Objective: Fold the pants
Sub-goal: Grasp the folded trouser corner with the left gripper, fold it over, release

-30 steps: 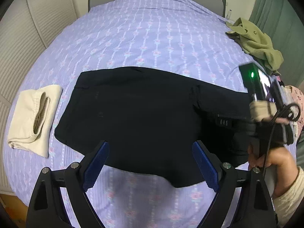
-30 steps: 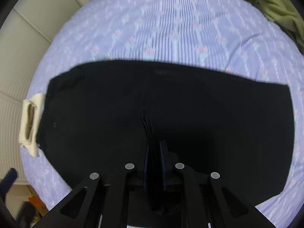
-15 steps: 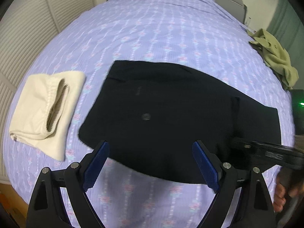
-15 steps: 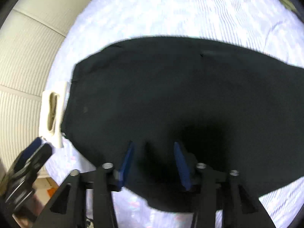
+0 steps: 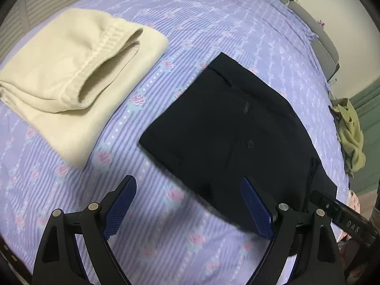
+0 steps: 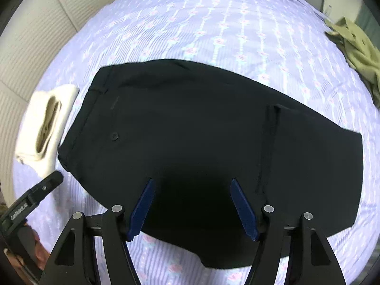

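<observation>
The black pants [image 6: 201,142] lie flat on the bed [image 6: 225,23], folded into a compact panel, waistband toward 9 o'clock and a doubled layer edge toward 3 o'clock. The right tool [image 6: 192,209] hovers over the near hem, jaws wide apart, holding nothing. The left tool [image 5: 187,211] is likewise wide open and empty, beside the waistband corner, likely positioned for the next fold. A folded cream garment [image 5: 71,76] rests at 10 o'clock; an olive garment [image 6: 356,45] lies at 2 o'clock.

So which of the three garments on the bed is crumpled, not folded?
The olive garment by the bed's far edge; the black pants and cream garment lie flat.
</observation>
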